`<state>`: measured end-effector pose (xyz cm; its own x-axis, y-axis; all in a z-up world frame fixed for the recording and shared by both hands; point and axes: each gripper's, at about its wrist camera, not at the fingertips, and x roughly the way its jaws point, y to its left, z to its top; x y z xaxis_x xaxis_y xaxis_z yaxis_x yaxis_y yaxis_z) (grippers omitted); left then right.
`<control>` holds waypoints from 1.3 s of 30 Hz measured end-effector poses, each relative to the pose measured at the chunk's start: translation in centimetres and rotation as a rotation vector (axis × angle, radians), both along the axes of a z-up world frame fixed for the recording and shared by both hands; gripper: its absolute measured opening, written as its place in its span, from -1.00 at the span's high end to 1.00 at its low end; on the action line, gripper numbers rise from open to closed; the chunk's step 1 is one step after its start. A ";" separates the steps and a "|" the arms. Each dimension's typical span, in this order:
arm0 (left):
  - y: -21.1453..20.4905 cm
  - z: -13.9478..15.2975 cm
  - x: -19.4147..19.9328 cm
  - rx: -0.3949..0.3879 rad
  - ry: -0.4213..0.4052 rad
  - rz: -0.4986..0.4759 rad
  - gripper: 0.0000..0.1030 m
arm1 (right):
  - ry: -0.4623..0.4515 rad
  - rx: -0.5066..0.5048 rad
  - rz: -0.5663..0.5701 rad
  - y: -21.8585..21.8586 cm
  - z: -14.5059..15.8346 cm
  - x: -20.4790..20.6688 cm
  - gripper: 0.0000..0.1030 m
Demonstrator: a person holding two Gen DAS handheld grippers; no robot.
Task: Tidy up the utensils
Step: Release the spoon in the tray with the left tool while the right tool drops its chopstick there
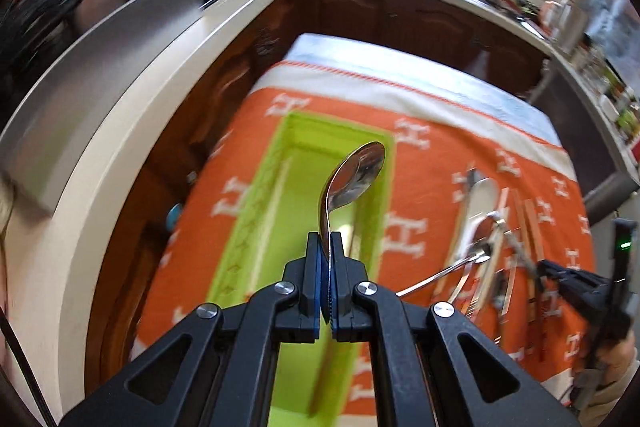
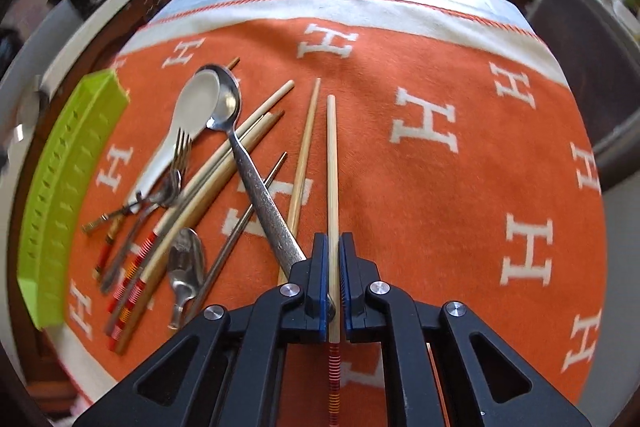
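Shiny steel spoon [image 1: 354, 179] bowl-up, pale bamboo chopstick [image 2: 332, 195] red-banded.

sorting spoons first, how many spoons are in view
4: one metal spoon in the left gripper over the green tray; white ceramic spoon, long-handled spoon and small spoon on the cloth. Others may be hidden.

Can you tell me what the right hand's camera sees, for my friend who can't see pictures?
The right gripper pinches a pale wooden chopstick that points away over an orange blanket with white H letters. To the left lie more chopsticks, metal spoons, a fork and a white spoon, beside a lime green tray.
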<state>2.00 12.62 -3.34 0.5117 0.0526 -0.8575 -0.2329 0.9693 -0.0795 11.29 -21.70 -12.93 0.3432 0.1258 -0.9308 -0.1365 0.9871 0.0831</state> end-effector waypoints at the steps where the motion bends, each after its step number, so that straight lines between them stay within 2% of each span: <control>1: 0.7 -0.7 -0.6 0.005 0.010 0.019 0.98 | -0.004 0.015 -0.012 -0.2 0.5 -0.2 0.90; 5: 2.1 -3.2 -1.5 0.032 0.057 0.046 0.97 | -0.042 0.058 -0.030 0.0 3.6 -1.7 0.90; 7: 2.5 -4.4 -1.7 0.012 0.090 0.043 0.94 | -0.062 0.074 -0.031 0.3 5.2 -2.4 0.90; 9: 2.9 -5.1 -1.9 0.009 0.109 0.051 0.73 | -0.072 0.102 -0.030 0.6 6.7 -3.1 0.90; 10: 3.0 -5.2 -2.1 0.013 0.116 0.056 0.48 | -0.079 0.125 -0.028 1.1 7.6 -3.5 0.90; 11: 3.2 -5.0 -2.3 0.018 0.108 0.062 0.31 | -0.083 0.143 -0.026 1.4 8.2 -3.7 0.90; 16: 3.8 -1.9 -3.1 0.060 0.031 0.087 0.23 | -0.070 0.240 0.002 5.0 10.6 -4.3 0.90; 18: 4.3 -0.5 -2.9 0.098 0.005 0.108 0.16 | -0.048 0.291 0.013 6.8 11.2 -4.2 0.90; 19: 4.6 0.4 -2.8 0.128 -0.011 0.118 0.06 | -0.032 0.320 0.018 7.8 11.4 -4.1 0.90; 21: 5.0 1.4 -2.5 0.177 -0.025 0.122 -0.11 | 0.004 0.371 0.026 10.2 11.6 -3.9 0.90; 25: 5.6 2.2 -2.0 0.319 -0.032 0.143 -0.14 | 0.062 0.431 0.058 15.9 11.7 -3.4 0.90; 26: 5.7 2.1 -1.9 0.332 -0.026 0.147 -0.14 | 0.077 0.444 0.068 17.6 11.6 -3.2 0.90; 32: 6.6 1.1 -1.5 0.319 0.004 0.141 -0.14 | 0.137 0.469 0.089 24.7 10.3 -1.9 0.89; 35: 6.8 0.7 -1.3 0.320 0.014 0.143 -0.14 | 0.164 0.455 0.080 26.6 9.1 -1.0 0.81; 39: 6.9 0.1 -1.4 0.304 0.026 0.148 -0.17 | 0.169 0.434 0.088 26.9 7.8 -0.7 0.72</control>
<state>0.56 19.57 -3.19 0.4578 0.3797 -0.8039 -0.3710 0.9033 0.2154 10.60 5.15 -5.10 0.1624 0.5371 -0.8277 -0.1672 0.8417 0.5134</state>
